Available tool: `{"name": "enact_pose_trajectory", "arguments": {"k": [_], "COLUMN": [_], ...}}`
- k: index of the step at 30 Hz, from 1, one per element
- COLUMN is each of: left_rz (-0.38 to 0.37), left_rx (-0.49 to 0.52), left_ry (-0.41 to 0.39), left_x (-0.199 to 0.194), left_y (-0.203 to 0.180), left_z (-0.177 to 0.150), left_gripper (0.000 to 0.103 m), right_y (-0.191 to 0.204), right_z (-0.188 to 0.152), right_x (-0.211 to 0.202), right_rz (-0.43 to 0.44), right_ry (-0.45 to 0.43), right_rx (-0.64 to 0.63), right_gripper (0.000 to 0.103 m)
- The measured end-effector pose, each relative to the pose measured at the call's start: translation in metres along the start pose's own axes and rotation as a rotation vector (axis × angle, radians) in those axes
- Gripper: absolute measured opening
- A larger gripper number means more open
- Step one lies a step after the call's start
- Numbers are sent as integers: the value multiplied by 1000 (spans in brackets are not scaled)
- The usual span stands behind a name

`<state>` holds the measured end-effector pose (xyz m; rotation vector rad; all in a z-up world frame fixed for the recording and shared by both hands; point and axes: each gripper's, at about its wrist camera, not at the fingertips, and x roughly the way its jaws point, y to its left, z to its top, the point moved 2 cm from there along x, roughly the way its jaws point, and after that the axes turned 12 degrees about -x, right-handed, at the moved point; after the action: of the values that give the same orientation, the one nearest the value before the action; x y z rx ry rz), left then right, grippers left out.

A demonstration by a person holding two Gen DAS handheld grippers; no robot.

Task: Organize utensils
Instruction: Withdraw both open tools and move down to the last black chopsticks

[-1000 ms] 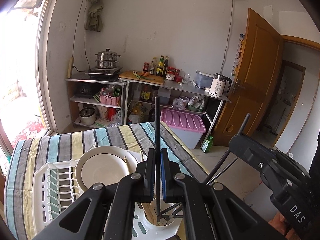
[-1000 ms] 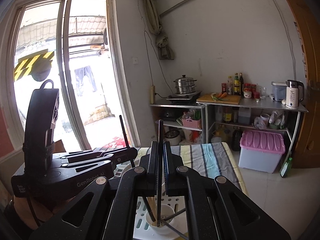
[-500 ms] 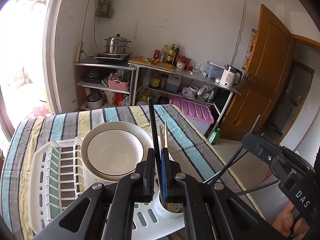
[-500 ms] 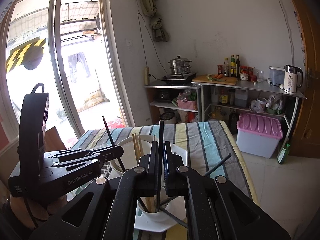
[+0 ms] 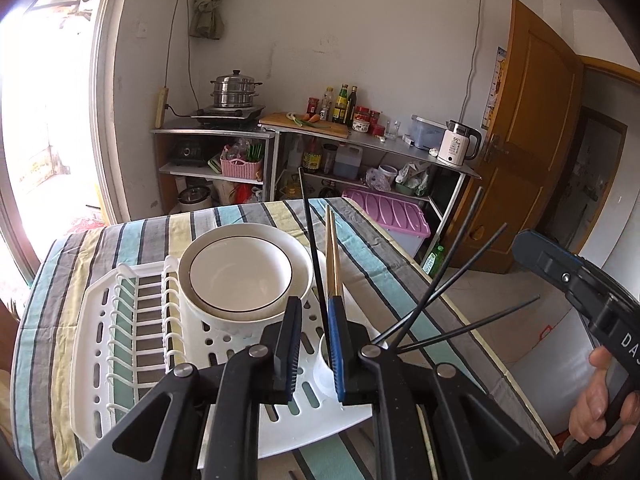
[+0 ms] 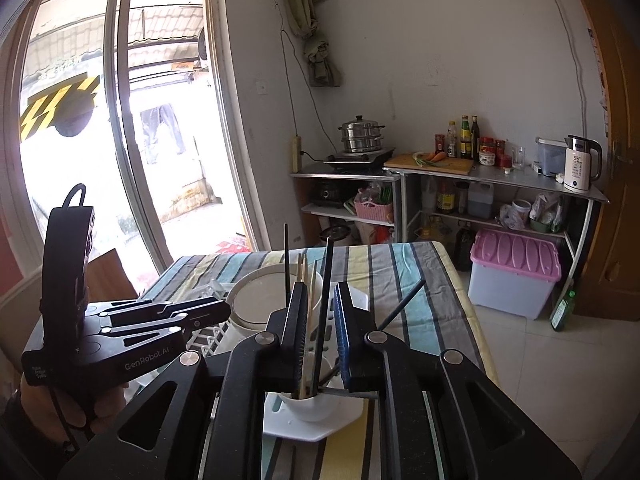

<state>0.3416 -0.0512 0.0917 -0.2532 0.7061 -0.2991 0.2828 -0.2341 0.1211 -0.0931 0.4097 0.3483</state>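
Observation:
A white utensil cup stands at the near corner of a white dish rack; the cup also shows in the left wrist view. It holds several black chopsticks and a wooden pair. My left gripper is open above the cup, one black chopstick standing loose between its fingers. My right gripper is open over the cup too, a black chopstick standing free in its gap. The right gripper's body shows in the left wrist view. The left gripper shows in the right wrist view.
A stack of white bowls sits in the rack on the striped tablecloth. The table's right edge drops to the floor. Metal shelves with a steamer pot, bottles and a kettle stand against the far wall. A pink-lidded bin is on the floor.
Both grippers opened and let go of their black chopsticks, which now stand in the cup. Both views tilted down and drew nearer to the rack.

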Motion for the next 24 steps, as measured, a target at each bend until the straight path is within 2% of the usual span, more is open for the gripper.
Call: {"name": "enact_pose_trajectory", "arguments": {"k": [4,8,17,24], "left_rz": [7,19,71,83], "left_rx": [-22,-53,-99,-121], "left_ry": [-14,9,134,208], "left_x": [-22,-35,-34,-22], "left_y": [8,19,37,37], "left_z": [-25,-62,-145,-173], "left_gripper": [13,13,13,13], "right_y": [9,21,38,47], "right_z": [-9,-32,-109,-150], "right_x": [-24,-38,-19,-2], "right_rz": [18,52,162,184], "right_ry": [-41,-36,166,301], "right_rx": [-17,-31,-31,-59], "right_gripper": [14,21,22,22]}}
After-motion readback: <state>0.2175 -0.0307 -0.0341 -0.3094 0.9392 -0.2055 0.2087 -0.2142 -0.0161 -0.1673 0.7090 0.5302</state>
